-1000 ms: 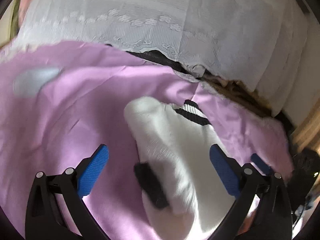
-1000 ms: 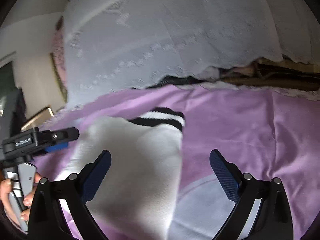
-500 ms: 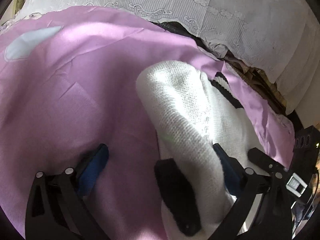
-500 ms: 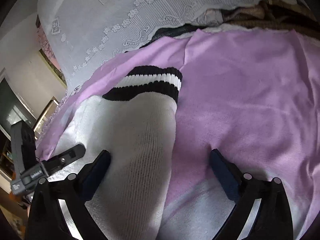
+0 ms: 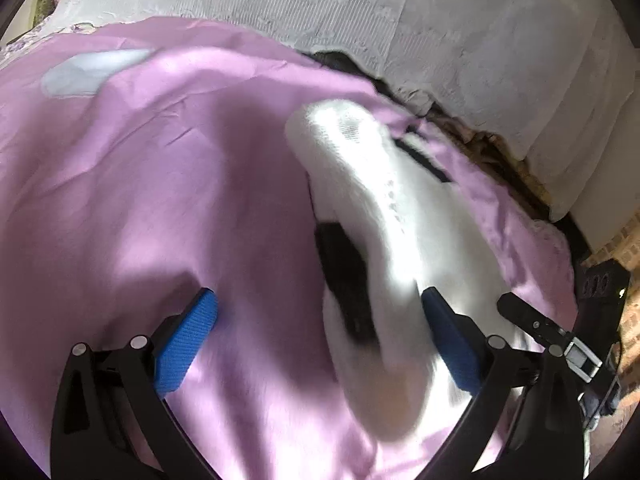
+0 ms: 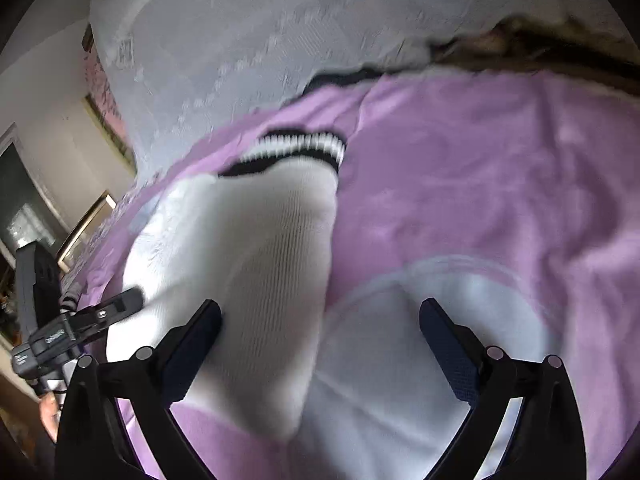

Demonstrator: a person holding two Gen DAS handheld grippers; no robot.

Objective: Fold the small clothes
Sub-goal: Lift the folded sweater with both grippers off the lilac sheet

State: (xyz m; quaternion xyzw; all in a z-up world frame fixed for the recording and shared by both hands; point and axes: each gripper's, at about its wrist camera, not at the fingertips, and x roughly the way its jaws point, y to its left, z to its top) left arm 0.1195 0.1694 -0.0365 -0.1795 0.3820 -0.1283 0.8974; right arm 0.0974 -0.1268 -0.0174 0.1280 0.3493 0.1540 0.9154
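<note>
One white sock (image 5: 384,216) on one pink sheet (image 5: 160,184), between two spread grippers, left gripper (image 5: 320,340) and right gripper (image 6: 320,344).

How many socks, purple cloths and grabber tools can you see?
White sock: 1
Purple cloth: 1
Grabber tools: 2, the left gripper and the right gripper
Total: 4

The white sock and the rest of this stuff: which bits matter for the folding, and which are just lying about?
Part of the job:
white sock with black-striped cuff
left claw, open
right claw, open

Just there:
pink sheet under the sock
white lace cover behind
</note>
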